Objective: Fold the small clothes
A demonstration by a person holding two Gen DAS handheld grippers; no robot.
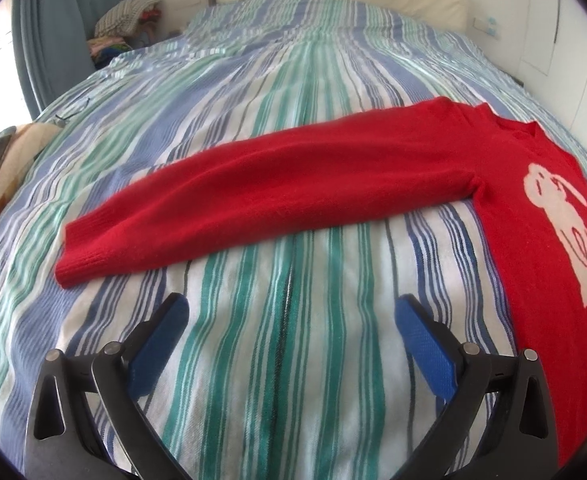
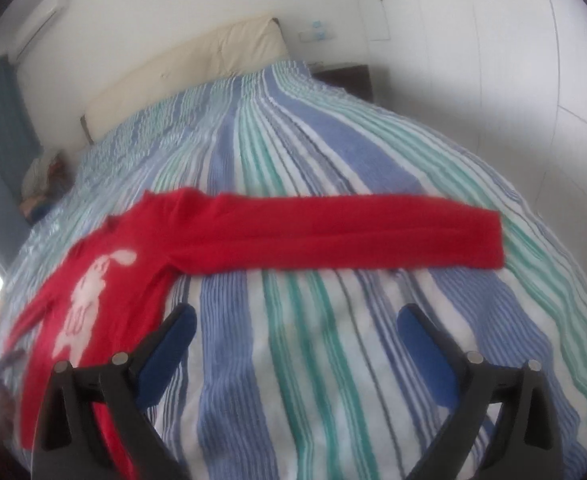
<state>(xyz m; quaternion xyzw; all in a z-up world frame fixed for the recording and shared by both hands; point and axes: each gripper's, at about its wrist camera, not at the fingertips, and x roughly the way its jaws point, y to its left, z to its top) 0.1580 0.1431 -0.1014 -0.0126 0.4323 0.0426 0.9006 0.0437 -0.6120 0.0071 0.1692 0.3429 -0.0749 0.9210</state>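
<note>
While the red knitted sweater [image 1: 413, 168] lies sleeves-out on the striped bedspread [image 1: 285, 360] for folding, left gripper [image 1: 291, 312] and right gripper [image 2: 296, 320] hover released, empty.

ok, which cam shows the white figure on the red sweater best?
Left wrist. The white figure on the red sweater is sharp there, its red line details readable, though it sits at the frame's right edge. The right wrist view shows it whole but blurred and smaller.
</note>
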